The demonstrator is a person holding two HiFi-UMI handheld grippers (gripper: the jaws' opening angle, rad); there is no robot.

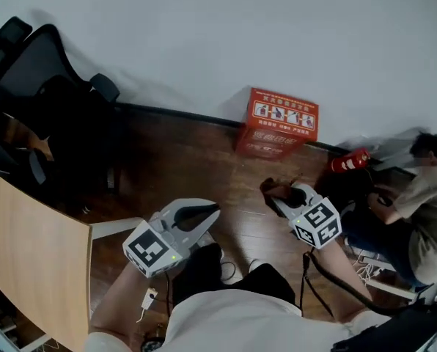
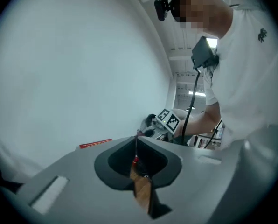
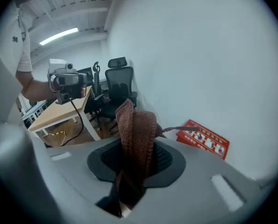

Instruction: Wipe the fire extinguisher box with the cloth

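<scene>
1. My left gripper, lower centre of the frame, has its jaws pressed together on nothing.
2. My right gripper, right of centre, clamps the brown cloth, which bunches up between its jaws.
3. The red fire extinguisher box stands beyond on the floor against the white wall, upper centre, apart from both grippers.

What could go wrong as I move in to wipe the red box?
1. The cloth is bunched in the jaws of the right gripper; hard jaws may scrape the fire extinguisher box.
2. Nothing steadies the box; the left gripper is shut and away, so wiping may shove it.
3. A fire extinguisher and a seated person are close on the right.
</scene>
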